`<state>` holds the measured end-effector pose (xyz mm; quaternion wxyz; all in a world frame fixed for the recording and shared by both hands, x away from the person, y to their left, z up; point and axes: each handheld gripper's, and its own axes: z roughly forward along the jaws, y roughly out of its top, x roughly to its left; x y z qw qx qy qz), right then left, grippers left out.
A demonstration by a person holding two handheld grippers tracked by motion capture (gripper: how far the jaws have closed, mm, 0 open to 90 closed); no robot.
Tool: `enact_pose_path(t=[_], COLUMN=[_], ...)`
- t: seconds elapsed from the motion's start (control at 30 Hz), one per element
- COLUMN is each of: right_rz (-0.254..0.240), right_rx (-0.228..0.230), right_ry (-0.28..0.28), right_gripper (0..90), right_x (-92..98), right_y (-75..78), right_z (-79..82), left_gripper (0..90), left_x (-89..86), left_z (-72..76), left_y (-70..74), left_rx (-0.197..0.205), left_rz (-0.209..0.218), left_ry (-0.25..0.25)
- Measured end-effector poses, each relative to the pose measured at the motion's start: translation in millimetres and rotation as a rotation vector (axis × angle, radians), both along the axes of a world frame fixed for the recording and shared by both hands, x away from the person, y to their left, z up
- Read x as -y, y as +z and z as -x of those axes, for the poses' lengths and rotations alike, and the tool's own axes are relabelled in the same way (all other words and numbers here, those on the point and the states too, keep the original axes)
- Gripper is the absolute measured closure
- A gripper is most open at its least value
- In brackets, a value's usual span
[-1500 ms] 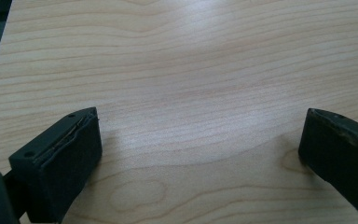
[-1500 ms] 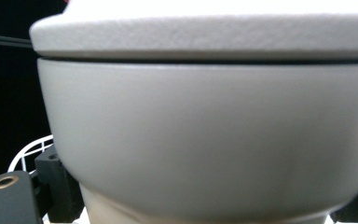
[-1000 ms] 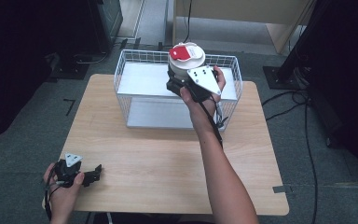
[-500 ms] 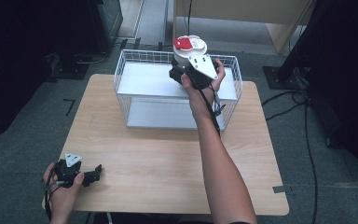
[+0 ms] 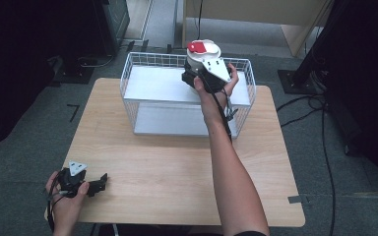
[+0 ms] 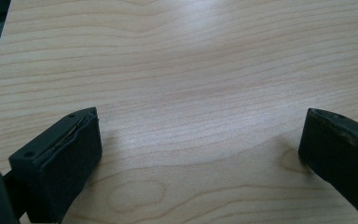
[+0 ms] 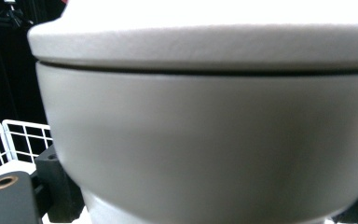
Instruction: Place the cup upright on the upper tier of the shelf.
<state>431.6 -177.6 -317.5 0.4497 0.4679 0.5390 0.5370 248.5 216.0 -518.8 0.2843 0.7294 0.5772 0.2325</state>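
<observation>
A white round container [image 5: 203, 50] with a red patch on its lid is held over the back rim of a white wire basket [image 5: 139, 63]. My right gripper [image 5: 202, 73] is shut on its side. In the right gripper view the container's wall and lid edge [image 7: 205, 130] sit very close, with one black finger [image 7: 58, 184] beside it at lower left. My left gripper [image 5: 96, 184] rests open near the front left corner of the wooden table [image 5: 177, 167]. Between its jaws in the left gripper view there is bare wood [image 6: 200, 135].
The wire basket has a white upper shelf [image 5: 157, 83] and a lower floor [image 5: 172, 120], and stands on the far half of the table. A cable [image 5: 229, 110] trails from the right gripper along the forearm. Dark equipment and cables surround the table on the floor.
My right gripper has carried the container up and farther back, from over the basket's shelf to its rear rim. The left gripper has stayed put.
</observation>
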Motion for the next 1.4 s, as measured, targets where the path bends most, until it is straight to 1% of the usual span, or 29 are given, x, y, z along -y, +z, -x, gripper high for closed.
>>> enact_pose_path(t=[0.13, 0.2, 0.3, 0.4, 0.47, 0.53, 0.67, 0.8, 1.0, 1.2, 1.4], right_rz=[-0.007, -0.018, -0.020, -0.008, -0.011, -0.004, 0.007, -0.012, 0.006, 0.016, 0.012], right_rx=[0.002, -0.005, -0.014, -0.020, -0.025, -0.033, -0.038, -0.032, -0.036, -0.030, -0.020], right_ry=[0.008, 0.018, 0.024, 0.052, 0.056, 0.072, 0.073, 0.075, 0.080, 0.080, 0.077], right_gripper=[9.0, 8.4, 6.2, 2.5, 1.3, 0.0, 0.0, 0.0, 0.0, 0.0, 0.0], right_x=[1.7, 3.8, 5.9, 7.1, 7.7, 9.6, 10.8, 12.4, 13.0, 20.7, 33.3], right_y=[-0.1, 0.5, 2.2, 5.0, 7.2, 8.1, 8.6, 8.4, 5.1, 2.2, 0.3], right_z=[2.3, 3.0, 3.4, 3.6, 4.0, 4.2, 7.3, 11.1, 17.2, 28.3, 43.3], left_gripper=[0.0, 0.0, 0.0, 0.0, 0.0, 0.0, 0.0, 0.0, 0.0, 0.0, 0.0], left_x=[-0.1, 0.0, 0.0, 0.0, 0.0, -0.1, 0.0, -0.1, -0.1, -0.1, -0.4], left_z=[0.0, 0.0, 0.0, 0.0, 0.0, 0.0, 0.0, 0.0, 0.0, 0.0, -0.1], left_y=[0.0, 0.0, 0.0, 0.0, 0.0, 0.0, 0.0, 0.0, 0.0, 0.1, 0.2], left_rx=[0.000, 0.000, 0.000, 0.000, 0.000, 0.001, 0.000, 0.000, 0.000, 0.000, 0.001], left_rz=[-0.001, 0.000, 0.000, 0.000, -0.001, -0.001, 0.000, -0.001, -0.001, -0.002, -0.005], left_ry=[0.000, 0.000, 0.000, 0.000, 0.000, 0.000, 0.000, 0.000, -0.001, -0.001, -0.003])
